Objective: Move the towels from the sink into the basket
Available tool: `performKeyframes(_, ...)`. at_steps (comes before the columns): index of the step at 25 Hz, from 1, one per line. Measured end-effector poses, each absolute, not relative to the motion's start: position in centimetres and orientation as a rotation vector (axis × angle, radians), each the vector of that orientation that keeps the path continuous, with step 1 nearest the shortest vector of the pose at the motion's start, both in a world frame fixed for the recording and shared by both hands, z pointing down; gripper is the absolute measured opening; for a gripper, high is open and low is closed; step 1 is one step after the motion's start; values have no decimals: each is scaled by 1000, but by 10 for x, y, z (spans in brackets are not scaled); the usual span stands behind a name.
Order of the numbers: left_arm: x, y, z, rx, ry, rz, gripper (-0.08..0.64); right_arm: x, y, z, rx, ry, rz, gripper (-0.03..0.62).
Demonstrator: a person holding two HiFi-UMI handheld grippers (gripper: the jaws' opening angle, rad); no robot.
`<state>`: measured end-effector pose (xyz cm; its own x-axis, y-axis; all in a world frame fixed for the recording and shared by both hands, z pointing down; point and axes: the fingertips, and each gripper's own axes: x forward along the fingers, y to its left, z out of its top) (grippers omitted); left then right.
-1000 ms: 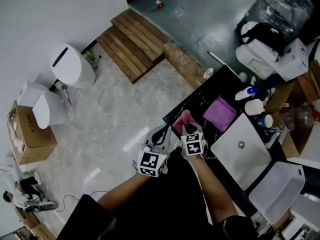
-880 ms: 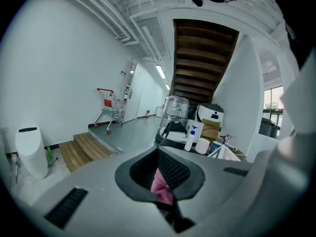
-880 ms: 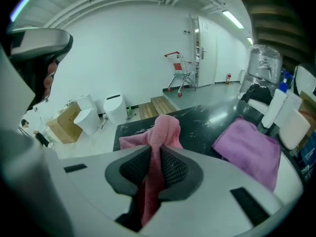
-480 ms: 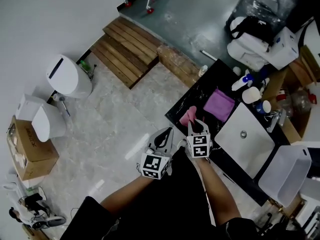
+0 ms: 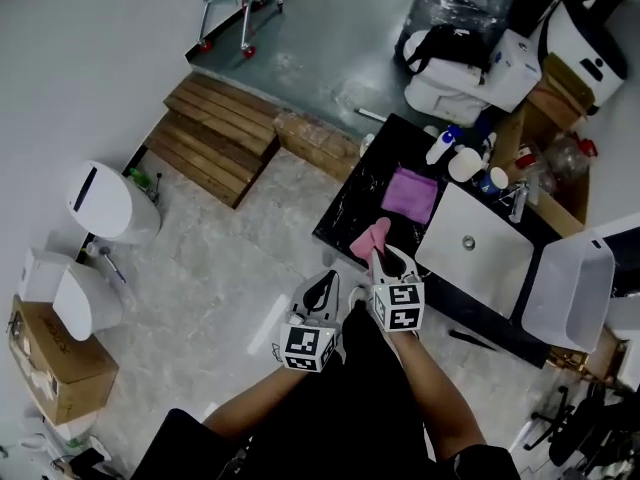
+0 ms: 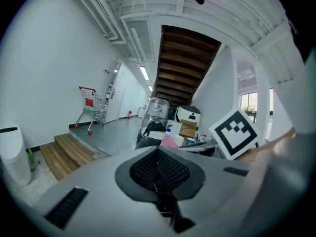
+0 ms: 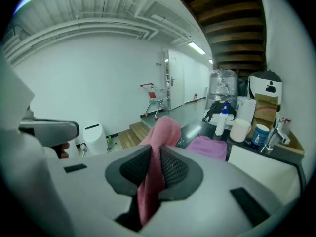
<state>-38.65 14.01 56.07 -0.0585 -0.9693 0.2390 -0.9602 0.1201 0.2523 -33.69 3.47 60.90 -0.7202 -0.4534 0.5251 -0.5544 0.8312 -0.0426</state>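
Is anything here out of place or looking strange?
The purple towel lies on the black counter beside the sink, not in it; the sink looks bare. The right tongs hold a pink towel.

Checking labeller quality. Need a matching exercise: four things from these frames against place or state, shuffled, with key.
Things
1. pink towel
2. purple towel
3. left gripper
4. basket

Place or state
A. flat on the black counter beside the sink
B. jaws together, nothing between them
C. pinched by the right gripper
D. white, right of the sink in the head view

Pairs: 1-C, 2-A, 3-B, 4-D
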Motion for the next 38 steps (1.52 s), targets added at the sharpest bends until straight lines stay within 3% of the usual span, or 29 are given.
performKeyframes(17, -274, 99, 524, 2141, -1941, -32, 9, -195, 16, 545, 1069, -2528, 333, 65)
performKeyframes(38, -10, 6, 483, 2326, -1796, -11, 9, 65, -38, 486, 1306, -2555, 316, 66)
